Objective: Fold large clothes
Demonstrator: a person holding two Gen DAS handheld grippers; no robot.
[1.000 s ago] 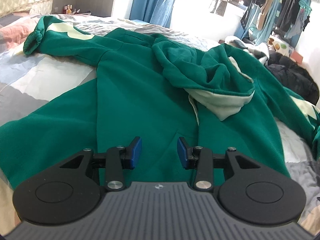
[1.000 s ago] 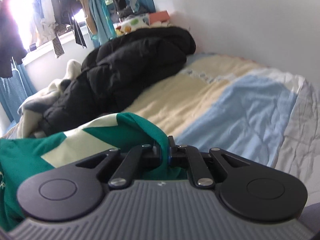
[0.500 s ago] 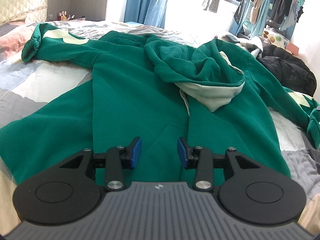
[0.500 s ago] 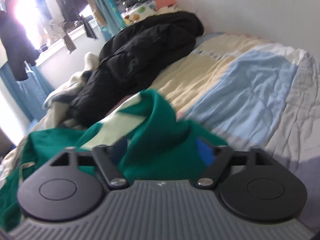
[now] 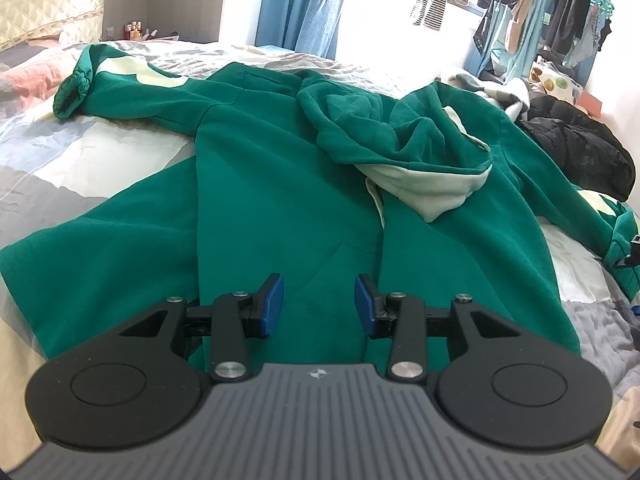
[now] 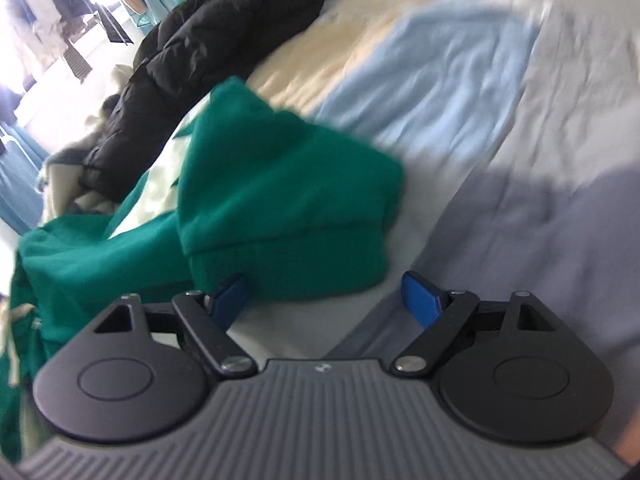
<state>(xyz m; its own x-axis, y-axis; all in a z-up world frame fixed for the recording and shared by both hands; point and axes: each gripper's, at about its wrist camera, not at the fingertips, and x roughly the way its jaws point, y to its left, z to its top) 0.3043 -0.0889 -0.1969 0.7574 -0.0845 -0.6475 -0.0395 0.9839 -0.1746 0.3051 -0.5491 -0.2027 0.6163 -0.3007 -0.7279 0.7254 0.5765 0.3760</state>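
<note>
Right gripper [image 6: 326, 298] just spread wide, jaws empty, green hoodie [image 6: 288, 208] cuff crumpled ahead; left gripper [image 5: 319, 306] half-open above hem.

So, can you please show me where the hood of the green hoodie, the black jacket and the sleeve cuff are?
hood [image 5: 400, 136], left wrist view, green outer fabric.
black jacket [image 5: 580, 148], left wrist view, middle of the bundle.
sleeve cuff [image 6: 288, 276], right wrist view, ribbed end.

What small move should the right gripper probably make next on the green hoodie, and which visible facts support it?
Probably draw the right gripper back from the sleeve cuff. Its jaws have just been opening, and the cuff lies loose on the bed, so this sleeve of the green hoodie looks laid out.
</note>
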